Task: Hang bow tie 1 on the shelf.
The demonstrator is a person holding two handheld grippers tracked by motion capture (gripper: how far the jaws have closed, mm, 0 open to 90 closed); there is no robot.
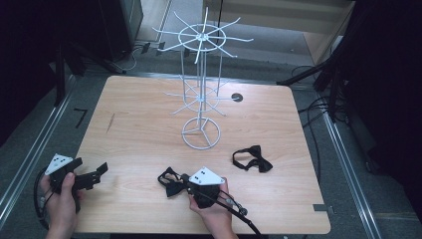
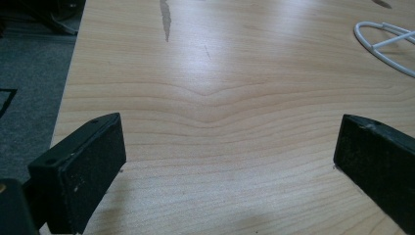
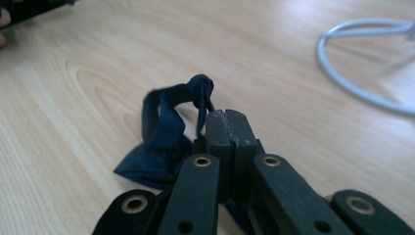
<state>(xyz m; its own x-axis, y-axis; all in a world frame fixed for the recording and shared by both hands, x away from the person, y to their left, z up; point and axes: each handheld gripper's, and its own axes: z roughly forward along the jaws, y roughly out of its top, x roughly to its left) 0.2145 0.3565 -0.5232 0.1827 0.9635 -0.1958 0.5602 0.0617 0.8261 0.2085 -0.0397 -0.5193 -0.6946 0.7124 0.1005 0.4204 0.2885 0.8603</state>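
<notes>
A dark bow tie (image 1: 170, 180) lies on the wooden table (image 1: 144, 129) near the front edge. My right gripper (image 1: 184, 180) is shut on its thin strap. The right gripper view has the jaws (image 3: 226, 120) pressed together on the strap just below its knot, and the dark blue bow tie (image 3: 164, 134) sags to the left onto the wood. A second black bow tie (image 1: 252, 159) lies loose further right. My left gripper (image 1: 92, 169) hovers at the front left corner, open. Its pads (image 2: 93, 159) stand wide apart over bare wood.
A white wire rack (image 1: 200, 94) with two tiers of radial hooks stands at the table's middle on a ring base (image 1: 200, 133). Part of that base ring (image 2: 386, 46) appears in the left gripper view and the base ring (image 3: 352, 83) again in the right one. A dark streak (image 1: 110, 122) marks the wood at left.
</notes>
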